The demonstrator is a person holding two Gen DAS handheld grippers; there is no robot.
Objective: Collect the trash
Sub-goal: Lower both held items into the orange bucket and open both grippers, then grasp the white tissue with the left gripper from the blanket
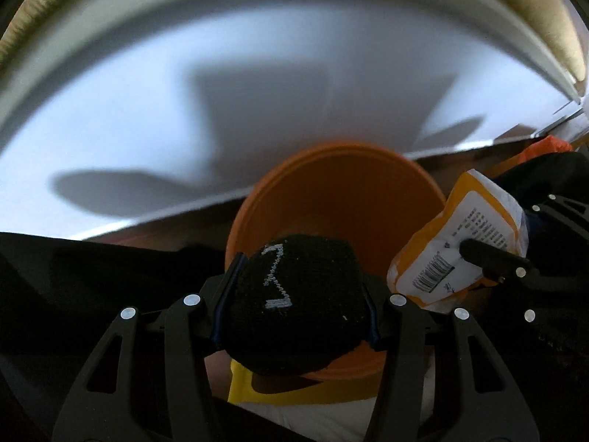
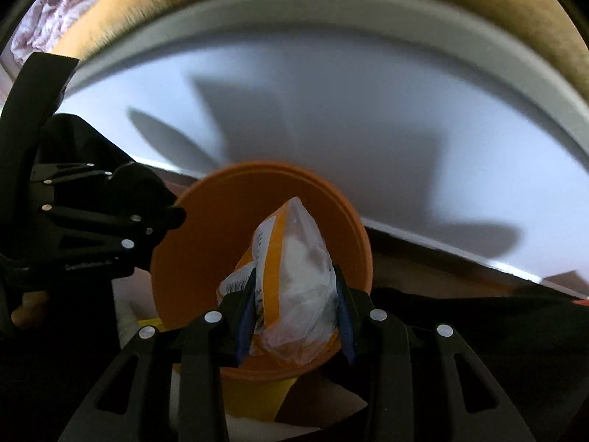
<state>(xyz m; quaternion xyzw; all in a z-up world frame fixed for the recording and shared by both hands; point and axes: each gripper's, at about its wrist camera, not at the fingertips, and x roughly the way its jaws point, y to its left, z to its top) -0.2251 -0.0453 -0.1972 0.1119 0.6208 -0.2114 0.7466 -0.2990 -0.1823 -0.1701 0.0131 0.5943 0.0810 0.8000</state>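
you're at the drop-off step: both pieces of trash are in hand and held over the orange bin (image 2: 257, 228), which sits against the pale wall (image 2: 368, 118) on the far side. your left gripper (image 1: 294, 316) is clamped on a black sock (image 1: 294, 302) with a grey stitched mark, its bulk bulging between the fingers just over the bin's near rim. your right gripper (image 2: 294, 316) is closed on a yellow and white snack wrapper (image 2: 291, 280), crumpled, standing upright right above the bin's opening; in the left view the same wrapper (image 1: 456, 243) hangs to the right of the sock, near the right rim. a bit of yellow (image 1: 294, 394) shows under the bin's near edge, too hidden to name. the next move looks like the release: the wrapper seems well centred and should fall in once you open. the sock sits nearer the near rim, so i'd ease it further over the mouth first, since a limp sock could drape on the edge rather than drop inside.
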